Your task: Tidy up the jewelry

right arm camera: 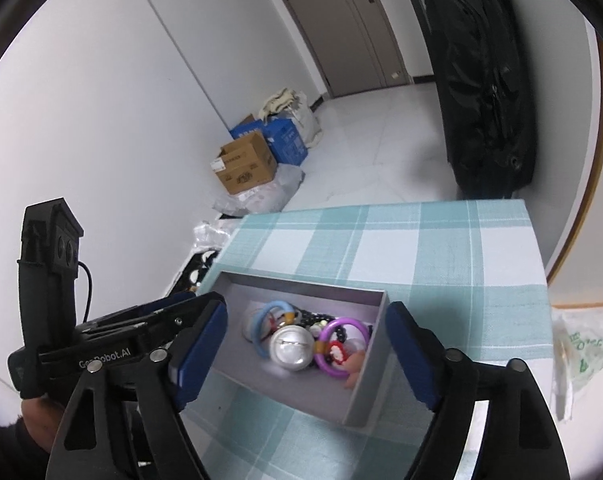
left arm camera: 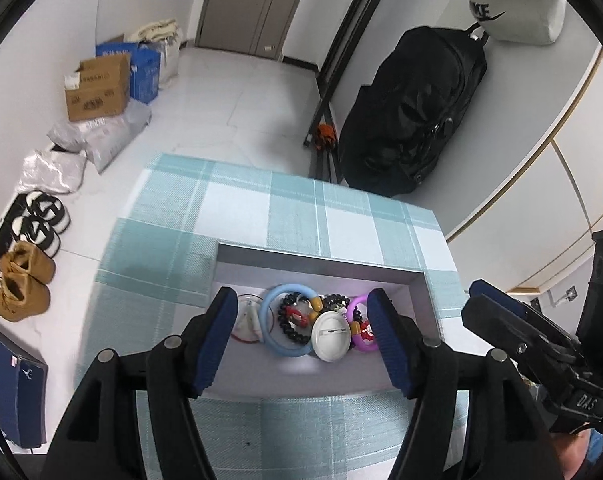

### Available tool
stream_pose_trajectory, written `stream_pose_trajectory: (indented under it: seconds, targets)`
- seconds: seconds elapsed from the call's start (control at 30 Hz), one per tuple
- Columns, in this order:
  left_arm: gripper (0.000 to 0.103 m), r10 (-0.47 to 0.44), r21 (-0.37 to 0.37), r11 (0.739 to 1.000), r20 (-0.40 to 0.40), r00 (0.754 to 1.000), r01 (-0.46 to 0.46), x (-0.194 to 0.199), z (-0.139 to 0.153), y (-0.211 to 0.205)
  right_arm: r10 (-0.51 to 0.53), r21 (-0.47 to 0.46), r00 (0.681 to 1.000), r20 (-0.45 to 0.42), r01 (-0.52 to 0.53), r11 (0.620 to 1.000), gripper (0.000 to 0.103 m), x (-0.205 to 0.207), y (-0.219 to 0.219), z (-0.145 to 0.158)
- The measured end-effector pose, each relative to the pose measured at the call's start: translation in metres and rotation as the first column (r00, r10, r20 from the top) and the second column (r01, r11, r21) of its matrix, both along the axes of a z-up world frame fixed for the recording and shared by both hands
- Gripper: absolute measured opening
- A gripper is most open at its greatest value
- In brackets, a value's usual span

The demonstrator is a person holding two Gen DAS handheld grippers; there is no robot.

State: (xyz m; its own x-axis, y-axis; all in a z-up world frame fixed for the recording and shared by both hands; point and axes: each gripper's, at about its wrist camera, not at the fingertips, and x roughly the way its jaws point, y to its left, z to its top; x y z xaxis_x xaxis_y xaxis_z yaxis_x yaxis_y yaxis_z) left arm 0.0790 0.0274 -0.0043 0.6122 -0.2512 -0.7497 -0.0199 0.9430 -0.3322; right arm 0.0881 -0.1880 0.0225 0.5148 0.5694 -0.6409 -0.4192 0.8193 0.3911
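Note:
A grey open box [left arm camera: 321,258] [right arm camera: 365,384] sits on the teal plaid tablecloth [left arm camera: 237,204] [right arm camera: 441,256]. Inside lie a light-blue ring [left arm camera: 270,334] [right arm camera: 257,322], a purple ring [left arm camera: 363,347] [right arm camera: 333,366], a black bead bracelet [left arm camera: 291,330], a round white badge [left arm camera: 330,337] [right arm camera: 292,348] and small red charms [left arm camera: 295,316]. My left gripper [left arm camera: 303,336] is open and empty, hovering above the box with its fingers either side of the jewelry. My right gripper [right arm camera: 305,356] is open and empty above the box; it also shows in the left wrist view [left arm camera: 501,320].
The table's far edge [left arm camera: 301,178] drops to a white tiled floor. A black bag [left arm camera: 413,112] leans on the wall behind. Cardboard and blue boxes [left arm camera: 101,84], plastic bags and shoes [left arm camera: 21,280] line the left wall. A plastic bag [right arm camera: 581,356] lies right of the table.

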Motion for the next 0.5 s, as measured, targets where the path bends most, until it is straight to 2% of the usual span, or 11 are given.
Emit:
stream_pose_trajectory:
  seconds: [0.17,0.5]
  targets:
    - [0.07,0.011,0.015,1.0,0.036,0.999,-0.012,-0.013,0.008,0.0,0.008,-0.004,0.999,0.042,-0.008,1.0,0.088,-0.015,0.002,0.008]
    - [0.071,0.006,0.064,0.998,0.122,0.993,-0.014,-0.039,0.02,-0.005,0.005,-0.018,0.993,0.119,-0.003,1.0,0.099,-0.046,0.002,0.012]
